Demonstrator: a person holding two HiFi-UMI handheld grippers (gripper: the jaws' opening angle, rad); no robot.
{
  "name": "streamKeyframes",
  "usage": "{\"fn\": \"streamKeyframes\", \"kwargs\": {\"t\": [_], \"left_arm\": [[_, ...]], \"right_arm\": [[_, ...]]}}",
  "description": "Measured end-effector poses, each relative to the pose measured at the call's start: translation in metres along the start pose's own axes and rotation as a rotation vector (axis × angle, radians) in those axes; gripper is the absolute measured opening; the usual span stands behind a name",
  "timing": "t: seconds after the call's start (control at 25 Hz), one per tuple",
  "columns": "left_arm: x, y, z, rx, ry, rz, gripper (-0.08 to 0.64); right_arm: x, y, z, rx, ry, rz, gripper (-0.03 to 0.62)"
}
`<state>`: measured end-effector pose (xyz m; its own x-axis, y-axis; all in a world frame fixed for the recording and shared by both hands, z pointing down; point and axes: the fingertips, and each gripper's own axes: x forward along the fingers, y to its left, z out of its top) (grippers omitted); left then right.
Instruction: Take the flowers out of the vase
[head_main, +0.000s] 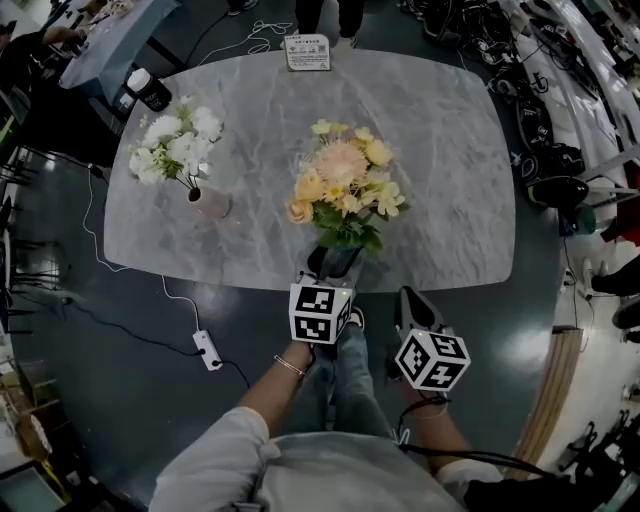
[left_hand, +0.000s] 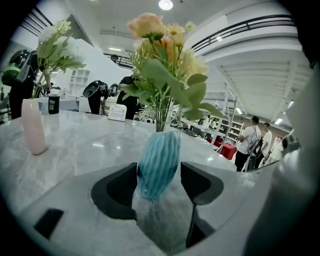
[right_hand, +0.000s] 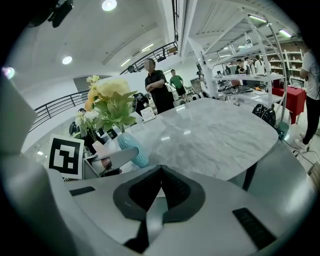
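I count two tongs, two vases and two bunches of flowers on one grey marble table (head_main: 440, 150). My left tongs (head_main: 333, 262) stand wide open with the blue ribbed vase (left_hand: 159, 157) upright between the tips; I cannot tell whether the pads touch it. The yellow and peach flowers (head_main: 343, 180) sit in that vase, rising straight above the tips. My right tongs (right_hand: 160, 172) are closed tight on nothing, just right of the left ones, short of the table edge. The pink vase (head_main: 211, 202) with white flowers (head_main: 175, 145) stands well off to the left. From above, leaves and tongs hide nearly all of the blue vase.
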<state>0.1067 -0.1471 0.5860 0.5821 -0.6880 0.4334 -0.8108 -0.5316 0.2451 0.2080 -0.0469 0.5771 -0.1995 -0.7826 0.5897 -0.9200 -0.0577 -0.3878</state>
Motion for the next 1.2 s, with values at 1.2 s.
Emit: {"fn": "streamKeyframes", "kwargs": {"t": [1.2], "left_arm": [[0.003, 0.003, 0.0, 0.074, -0.023, -0.049, 0.265]], "right_arm": [[0.045, 0.09, 0.062, -0.257, -0.064, 0.402, 0.095]]}}
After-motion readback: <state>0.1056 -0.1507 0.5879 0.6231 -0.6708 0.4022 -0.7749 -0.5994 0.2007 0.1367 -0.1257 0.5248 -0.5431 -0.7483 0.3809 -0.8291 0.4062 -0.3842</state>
